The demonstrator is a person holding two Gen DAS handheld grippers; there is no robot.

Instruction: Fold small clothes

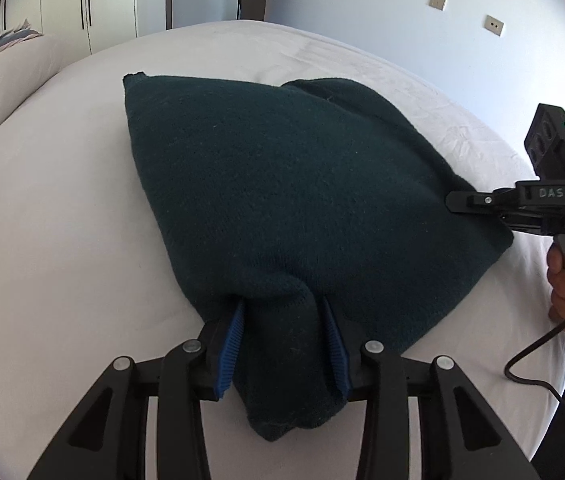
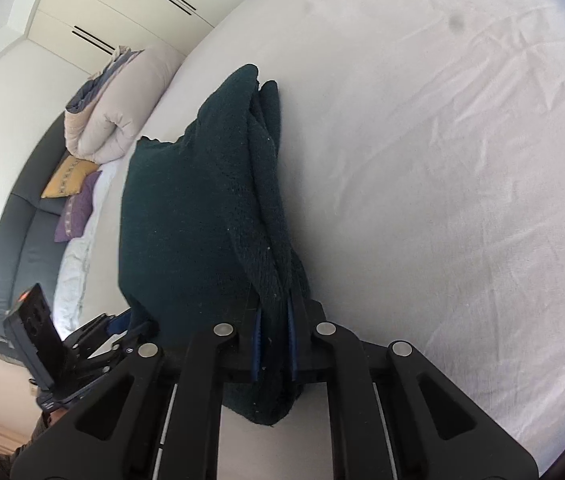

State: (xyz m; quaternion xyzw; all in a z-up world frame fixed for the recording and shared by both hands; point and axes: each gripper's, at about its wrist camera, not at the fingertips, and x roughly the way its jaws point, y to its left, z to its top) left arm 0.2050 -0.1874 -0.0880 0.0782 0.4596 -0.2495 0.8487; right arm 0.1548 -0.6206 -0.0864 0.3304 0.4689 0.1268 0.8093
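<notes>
Sweater (image 1: pixel 282 200): both grippers' fingers (image 1: pixel 234 332) clamp its near edge; bare bedsheet (image 2: pixel 442 160) around.

Dark green knit (image 2: pixel 186 216) pinched in right gripper (image 2: pixel 274 344) (white bed (image 2: pixel 442 160) beneath)

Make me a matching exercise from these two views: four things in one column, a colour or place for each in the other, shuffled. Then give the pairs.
Things:
1. sweater
2. bed sheet
3. cushion
4. rolled duvet

Descriptions:
A. yellow, by the headboard
B. dark green, clamped at two corners
C. white, covering the bed
D. beige, at the bed's far end

Pairs: 1-B, 2-C, 3-A, 4-D
</notes>
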